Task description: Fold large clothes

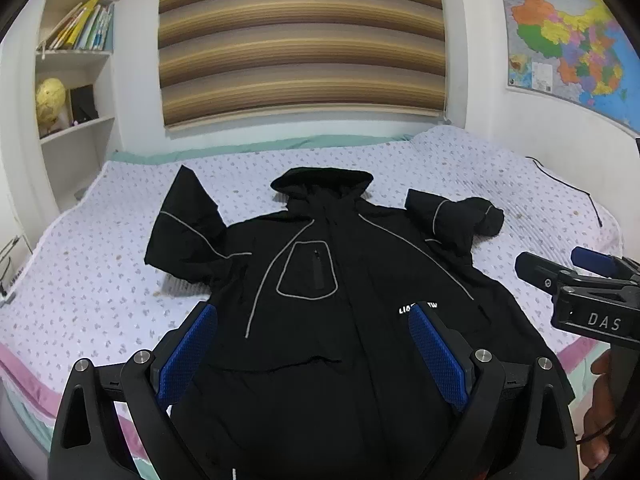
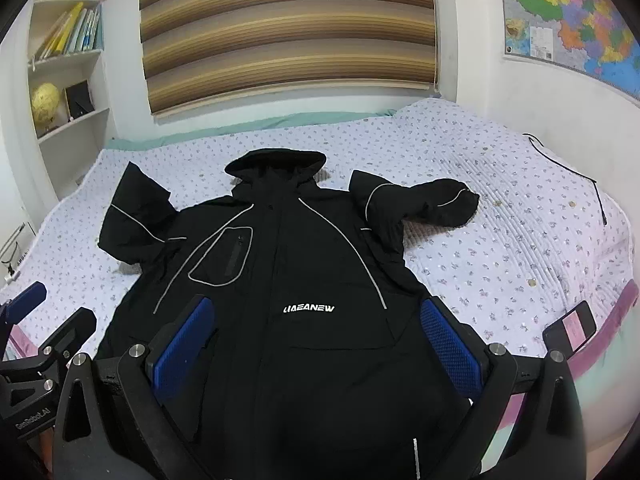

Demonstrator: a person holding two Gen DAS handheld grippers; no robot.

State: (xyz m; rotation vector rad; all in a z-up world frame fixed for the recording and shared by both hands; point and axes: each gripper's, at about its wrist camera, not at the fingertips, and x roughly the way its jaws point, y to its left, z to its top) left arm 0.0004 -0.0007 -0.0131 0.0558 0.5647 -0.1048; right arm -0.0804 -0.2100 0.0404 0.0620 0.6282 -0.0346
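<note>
Bedroom, floral bed [image 1: 100, 280]: black jacket [image 1: 320, 300] spread front-up, apparently zipped. Left hand-held gripper [image 1: 312, 364] and right hand-held gripper [image 2: 320, 360] both gaping, empty, above hem. Pinch one sleeve cuff first, fold inward flat

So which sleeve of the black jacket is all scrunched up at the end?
The sleeve toward the wall map: its cuff end is bunched into a lump. The other sleeve, toward the bookshelf, lies flatter, pointing up the bed.

A jacket [image 2: 304, 264] lies spread on the bed [image 2: 500, 240], hood toward the window blind [image 2: 288, 32]. Shelves [image 2: 68, 80] stand left; a map [image 2: 568, 12] hangs right.
</note>
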